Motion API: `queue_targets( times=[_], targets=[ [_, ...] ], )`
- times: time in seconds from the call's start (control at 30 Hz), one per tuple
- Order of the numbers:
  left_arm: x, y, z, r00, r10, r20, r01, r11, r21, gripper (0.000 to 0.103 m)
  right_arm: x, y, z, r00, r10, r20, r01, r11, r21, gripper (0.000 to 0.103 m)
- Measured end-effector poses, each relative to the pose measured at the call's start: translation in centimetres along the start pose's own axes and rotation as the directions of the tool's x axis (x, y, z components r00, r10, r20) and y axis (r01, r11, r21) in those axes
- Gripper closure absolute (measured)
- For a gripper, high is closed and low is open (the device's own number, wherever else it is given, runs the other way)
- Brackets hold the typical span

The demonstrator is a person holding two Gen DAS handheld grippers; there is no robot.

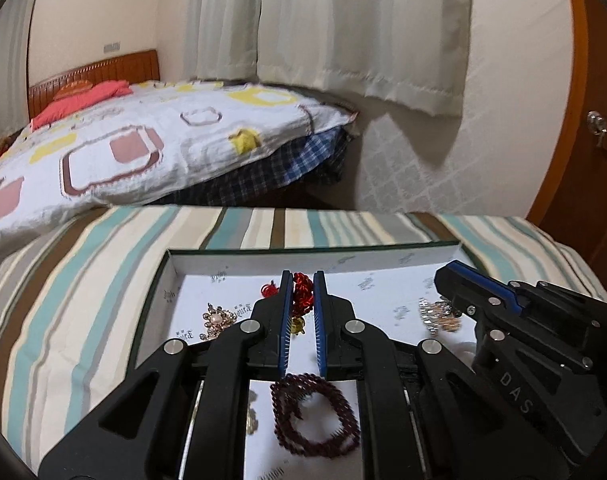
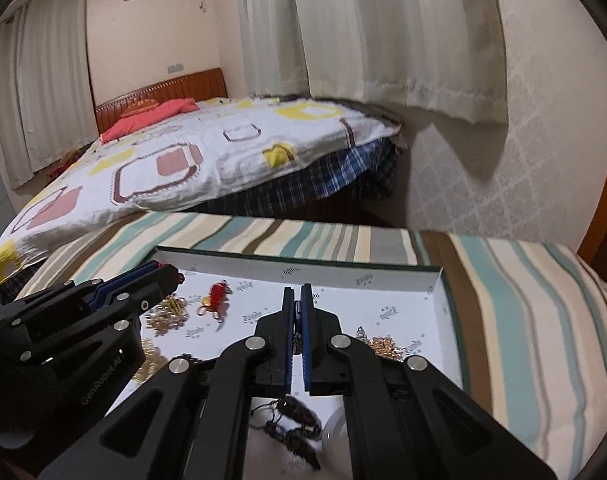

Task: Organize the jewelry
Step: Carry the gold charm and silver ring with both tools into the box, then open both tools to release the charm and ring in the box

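Left wrist view: left gripper (image 1: 302, 280), jaws narrowly parted around a red knotted ornament (image 1: 302, 294) inside the tray (image 1: 303, 254); right wrist view: right gripper (image 2: 298, 294), nearly closed on a small dark trinket (image 2: 297, 338), rhinestone pieces (image 2: 383, 345) just right.

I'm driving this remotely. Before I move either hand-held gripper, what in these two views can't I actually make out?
- Left wrist view: the left hand-held gripper straddles the red ornament; contact can't be judged, the fingers hide its sides.
- Right wrist view: the right hand-held gripper is nearly shut; something dark sits between the pads, too small to identify.
- Dark beaded bracelet: partly covered by the gripper body.
- Box: near edge cut off in both views.
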State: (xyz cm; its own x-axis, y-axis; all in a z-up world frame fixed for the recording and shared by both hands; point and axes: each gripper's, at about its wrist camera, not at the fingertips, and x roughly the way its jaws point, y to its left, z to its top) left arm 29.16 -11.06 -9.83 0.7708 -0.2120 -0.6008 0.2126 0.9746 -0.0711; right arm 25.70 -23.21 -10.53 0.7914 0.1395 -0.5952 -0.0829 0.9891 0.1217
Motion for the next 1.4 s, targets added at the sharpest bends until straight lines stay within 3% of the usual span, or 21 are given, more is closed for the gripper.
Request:
queue_targets(
  times=[0.43, 0.63, 1.0, 1.07, 1.13, 1.2, 1.27, 1.33, 1.4],
  targets=[
    [4.8, 0.5, -0.9, 0.984, 0.075, -0.16, -0.072, 0.997, 0.024, 0.093, 4.4, -0.6, -0.8, 0.99, -0.054, -0.133, 0.054, 0.999, 0.0, 0.099],
    [5.5, 0.3, -0.9, 0.973, 0.116, -0.197, -0.11, 0.993, 0.043, 0.092, 5.0, -0.6, -0.7, 0.984, -0.063, -0.165, 0.064, 0.998, -0.001, 0.099],
    [5.8, 0.4, -0.8, 0.968, 0.13, -0.215, -0.122, 0.991, 0.05, 0.09, 5.3, -0.7, -0.7, 0.98, -0.062, -0.187, 0.064, 0.998, 0.004, 0.099],
    [5.8, 0.4, -0.8, 0.967, 0.131, -0.218, -0.125, 0.991, 0.045, 0.085, 5.3, -0.8, -0.7, 0.981, -0.064, -0.185, 0.066, 0.998, 0.004, 0.099],
    [5.7, 0.5, -0.7, 0.968, 0.133, -0.212, -0.127, 0.991, 0.039, 0.068, 5.3, -0.7, -0.7, 0.981, -0.065, -0.184, 0.067, 0.998, 0.004, 0.098],
    [5.5, 0.5, -0.7, 0.97, 0.133, -0.205, -0.128, 0.991, 0.04, 0.064, 5.3, -0.8, -0.7, 0.981, -0.064, -0.184, 0.066, 0.998, 0.005, 0.095],
    [5.5, 0.4, -0.7, 0.969, 0.132, -0.208, -0.125, 0.991, 0.045, 0.062, 5.3, -0.8, -0.6, 0.981, -0.064, -0.182, 0.067, 0.998, 0.008, 0.087],
    [5.4, 0.5, -0.7, 0.97, 0.133, -0.205, -0.127, 0.991, 0.043, 0.052, 5.1, -0.9, -0.6, 0.982, -0.069, -0.174, 0.072, 0.997, 0.011, 0.074],
    [5.4, 0.5, -0.6, 0.97, 0.139, -0.199, -0.134, 0.99, 0.037, 0.048, 5.0, -0.9, -0.6, 0.983, -0.076, -0.166, 0.079, 0.997, 0.014, 0.067]
  ],
)
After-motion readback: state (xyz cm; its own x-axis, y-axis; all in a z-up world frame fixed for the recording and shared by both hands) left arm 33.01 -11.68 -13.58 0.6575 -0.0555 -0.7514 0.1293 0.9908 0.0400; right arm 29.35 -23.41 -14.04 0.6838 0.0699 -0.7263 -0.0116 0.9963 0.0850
